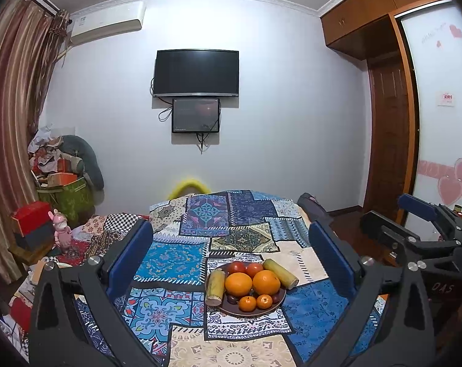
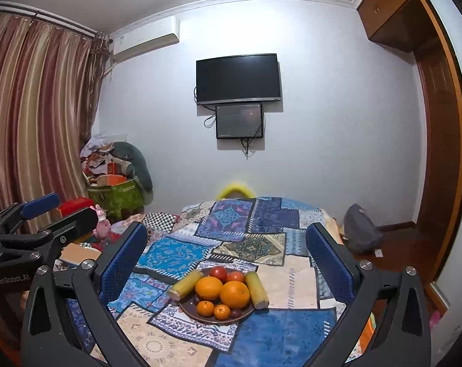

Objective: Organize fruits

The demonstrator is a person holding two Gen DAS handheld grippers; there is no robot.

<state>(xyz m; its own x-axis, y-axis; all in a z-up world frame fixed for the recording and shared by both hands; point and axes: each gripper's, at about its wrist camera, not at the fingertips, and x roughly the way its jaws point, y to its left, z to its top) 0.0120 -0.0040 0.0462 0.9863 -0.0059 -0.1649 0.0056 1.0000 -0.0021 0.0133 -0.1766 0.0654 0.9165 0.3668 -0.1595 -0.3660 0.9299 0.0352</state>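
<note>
Left gripper [image 1: 231,257]: fingers spread wide, holding nothing, above the cloth.
Right gripper [image 2: 226,257]: fingers spread wide, holding nothing.
Plate [image 1: 228,309]: on the patchwork cloth [image 1: 182,257], piled with oranges [image 1: 266,282], tomatoes and yellow sticks.
Room: bare cloth on all sides of the plate; cloth edges well apart from it.

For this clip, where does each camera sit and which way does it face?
Left wrist: on the left tool, open, above the patchwork cloth, facing the fruit plate and wall TV; right tool at its right edge.
Right wrist: on the right tool, open, same heading; left tool at left.
Shared: plate, cloth, TV.
</note>
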